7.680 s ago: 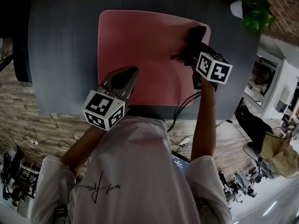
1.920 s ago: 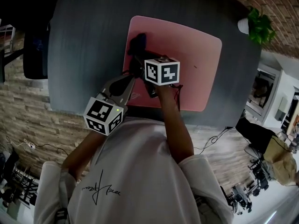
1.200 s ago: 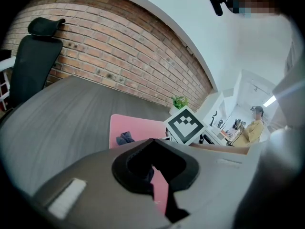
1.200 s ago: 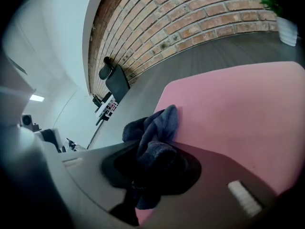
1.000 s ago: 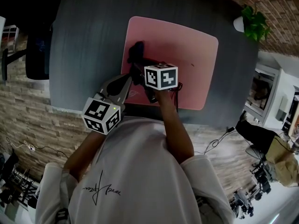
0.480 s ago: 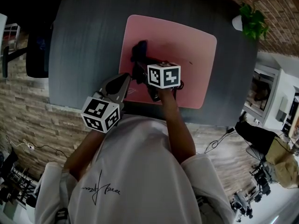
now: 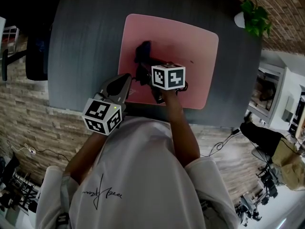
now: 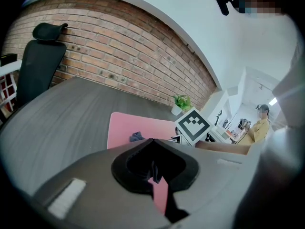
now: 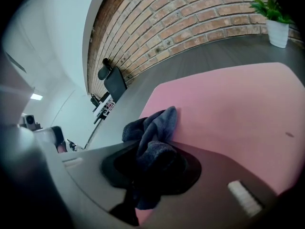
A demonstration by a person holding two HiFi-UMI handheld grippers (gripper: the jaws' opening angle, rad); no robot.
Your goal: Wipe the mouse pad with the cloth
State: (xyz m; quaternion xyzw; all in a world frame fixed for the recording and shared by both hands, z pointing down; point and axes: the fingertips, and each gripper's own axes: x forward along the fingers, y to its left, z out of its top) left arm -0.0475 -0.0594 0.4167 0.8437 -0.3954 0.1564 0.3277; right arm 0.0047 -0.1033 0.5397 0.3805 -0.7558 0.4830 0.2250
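while the right hand-held gripper (image 7: 144, 66) clamps the dark cloth (image 9: 153, 128) on the left part of the pink mouse pad (image 7: 188, 39), bare pad stretches rightward; the left hand-held gripper (image 7: 125, 78), closed and empty, sits at its near-left edge.

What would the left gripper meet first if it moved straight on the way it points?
Probably the pink mouse pad, just ahead of the left gripper; the dark cloth lies further along that line. Depth is unclear.

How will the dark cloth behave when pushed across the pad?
Probably floppy: the cloth bunches in folds where the right gripper pinches it, so it may roll up rather than spread flat. It looks fleecy, likely light, dragging rather than slipping on the mouse pad.
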